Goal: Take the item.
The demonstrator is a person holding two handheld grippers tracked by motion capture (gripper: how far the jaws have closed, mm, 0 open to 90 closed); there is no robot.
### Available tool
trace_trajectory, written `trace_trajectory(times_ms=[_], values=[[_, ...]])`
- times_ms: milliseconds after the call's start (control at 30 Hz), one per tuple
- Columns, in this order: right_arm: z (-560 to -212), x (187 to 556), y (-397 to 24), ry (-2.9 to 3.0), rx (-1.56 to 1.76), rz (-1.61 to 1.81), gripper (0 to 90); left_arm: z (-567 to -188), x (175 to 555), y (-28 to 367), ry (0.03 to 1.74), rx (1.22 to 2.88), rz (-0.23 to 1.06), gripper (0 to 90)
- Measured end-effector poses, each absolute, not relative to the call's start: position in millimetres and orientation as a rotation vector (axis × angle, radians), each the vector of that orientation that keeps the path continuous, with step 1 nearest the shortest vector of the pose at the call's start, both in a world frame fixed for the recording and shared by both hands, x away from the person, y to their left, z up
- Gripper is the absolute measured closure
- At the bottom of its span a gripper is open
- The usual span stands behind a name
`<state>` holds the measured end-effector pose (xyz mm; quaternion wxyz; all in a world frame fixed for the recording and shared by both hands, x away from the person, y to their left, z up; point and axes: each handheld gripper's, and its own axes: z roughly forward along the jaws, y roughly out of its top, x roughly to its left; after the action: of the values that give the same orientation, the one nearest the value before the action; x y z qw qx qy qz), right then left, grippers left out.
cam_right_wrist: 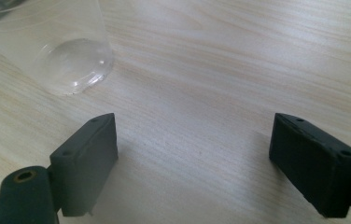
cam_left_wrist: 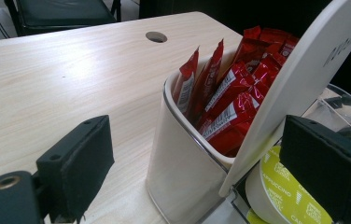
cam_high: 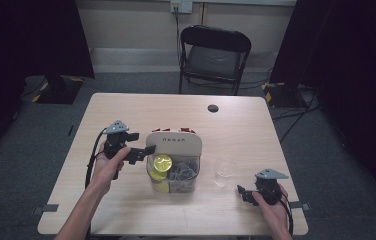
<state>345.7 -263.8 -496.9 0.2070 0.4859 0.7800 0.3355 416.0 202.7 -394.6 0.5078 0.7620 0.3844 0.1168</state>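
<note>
Left tool (cam_high: 137, 144) released beside glossy rounded holder (cam_left_wrist: 183, 158); right tool (cam_high: 244, 194) released, perhaps near clear cup (cam_high: 224, 170).

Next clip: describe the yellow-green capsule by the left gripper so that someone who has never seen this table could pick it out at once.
Start at the white and clear organiser in the middle of the wooden table. Red sachets fill its rear white bin; the front clear section holds pods. The capsule sits at that section's left, next to the left gripper: round, with a yellow-green printed lid, unlike the grey clutter to its right.
</note>
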Motion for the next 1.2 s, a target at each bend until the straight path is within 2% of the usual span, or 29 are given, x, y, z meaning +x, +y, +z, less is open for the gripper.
trace_trajectory(times_ms=[500, 1200], values=[[-481, 337, -263, 2.181, 1.348, 1.041, 20.2, -394, 415, 204, 0.937, 1.834, 0.283, 9.5], [-443, 320, -256, 2.197, 1.292, 1.252, 27.7, -394, 415, 202, 0.937, 1.839, 0.281, 10.4]])
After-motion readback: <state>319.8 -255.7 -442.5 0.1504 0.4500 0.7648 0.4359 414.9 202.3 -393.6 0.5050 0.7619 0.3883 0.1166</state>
